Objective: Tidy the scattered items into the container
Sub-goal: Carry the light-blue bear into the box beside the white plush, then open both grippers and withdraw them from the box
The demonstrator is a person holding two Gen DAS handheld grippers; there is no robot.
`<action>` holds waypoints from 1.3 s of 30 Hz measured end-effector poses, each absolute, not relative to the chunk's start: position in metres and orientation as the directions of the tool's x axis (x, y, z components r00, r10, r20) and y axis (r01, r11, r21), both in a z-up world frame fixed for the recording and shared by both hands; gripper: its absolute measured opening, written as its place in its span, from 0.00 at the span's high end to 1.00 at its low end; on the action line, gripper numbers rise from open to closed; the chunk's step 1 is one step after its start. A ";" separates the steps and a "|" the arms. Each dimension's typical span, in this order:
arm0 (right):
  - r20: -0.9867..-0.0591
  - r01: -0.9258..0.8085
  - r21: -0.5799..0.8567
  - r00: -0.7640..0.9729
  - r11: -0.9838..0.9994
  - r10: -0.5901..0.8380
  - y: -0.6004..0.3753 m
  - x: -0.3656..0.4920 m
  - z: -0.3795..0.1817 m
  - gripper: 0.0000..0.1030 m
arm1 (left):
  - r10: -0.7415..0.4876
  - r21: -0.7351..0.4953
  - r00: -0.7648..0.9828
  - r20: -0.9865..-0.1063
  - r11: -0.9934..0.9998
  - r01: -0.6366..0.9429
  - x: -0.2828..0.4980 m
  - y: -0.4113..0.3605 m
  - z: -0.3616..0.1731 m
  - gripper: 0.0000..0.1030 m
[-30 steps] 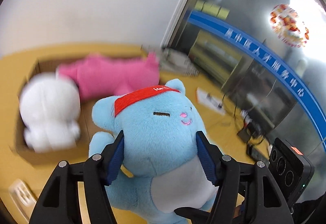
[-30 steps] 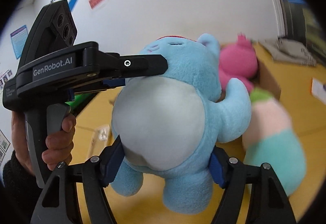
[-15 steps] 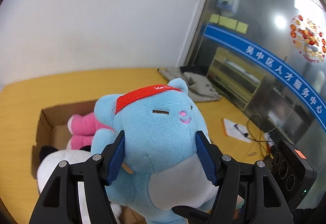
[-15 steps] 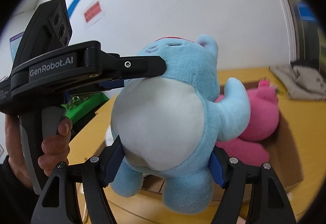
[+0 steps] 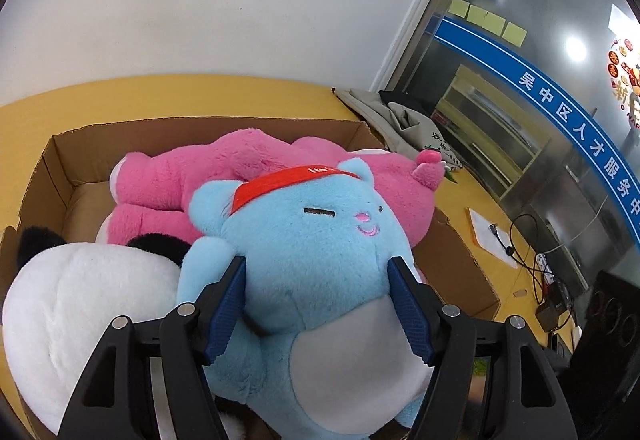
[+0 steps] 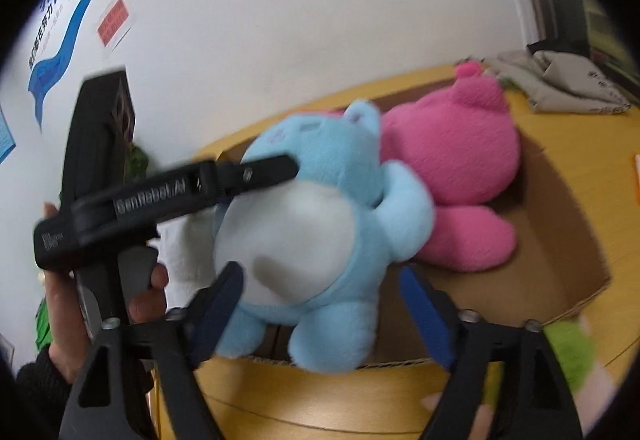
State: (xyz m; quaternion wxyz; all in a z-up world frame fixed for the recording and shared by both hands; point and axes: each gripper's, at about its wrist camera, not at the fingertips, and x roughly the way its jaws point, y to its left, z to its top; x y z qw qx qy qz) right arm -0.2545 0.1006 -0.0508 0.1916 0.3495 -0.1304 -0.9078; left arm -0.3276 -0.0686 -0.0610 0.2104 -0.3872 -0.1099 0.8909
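My left gripper (image 5: pixel 316 276) is shut on a light blue plush toy (image 5: pixel 316 240) with a red headband, held over the open cardboard box (image 5: pixel 60 156). In the box lie a pink plush (image 5: pixel 240 168) and a white plush with black ears (image 5: pixel 88 304). In the right wrist view the blue plush (image 6: pixel 320 224) hangs over the box (image 6: pixel 560 240) beside the pink plush (image 6: pixel 452 152), with the left gripper (image 6: pixel 280 170) at its neck. My right gripper (image 6: pixel 320 280) is open just below the plush, its pads apart from it.
The box sits on a yellow table (image 5: pixel 120 96). Grey folded cloth (image 5: pixel 404 120) lies at the table's far corner. Paper and cables (image 5: pixel 496 236) lie to the right. A green and pink plush (image 6: pixel 572 352) lies on the table in front of the box, blurred.
Both grippers carried the blue plush toward and over the box. My right gripper has opened and let go of the plush; the left still holds it.
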 end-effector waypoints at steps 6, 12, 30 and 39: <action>-0.745 0.230 0.277 -0.562 -0.933 -0.359 0.095 -0.285 -0.085 0.59 | 0.390 -0.265 -0.578 -0.717 -0.919 -0.291 -0.334 -0.051 -0.076 0.25; -0.734 0.222 0.262 -0.586 -0.939 -0.343 0.103 -0.271 -0.072 0.45 | 0.398 -0.301 -0.595 -0.698 -0.918 -0.260 -0.307 -0.047 -0.056 0.24; -0.767 0.319 0.052 -0.594 -0.946 -0.243 0.093 -0.220 -0.100 0.24 | 0.342 -0.289 -0.518 -0.784 -0.940 -0.182 -0.200 -0.065 -0.099 0.23; -0.688 0.319 0.086 -0.667 -0.944 -0.288 0.117 -0.154 -0.055 0.16 | 0.201 -0.176 -0.673 -0.712 -0.979 -0.106 -0.141 -0.085 -0.052 0.00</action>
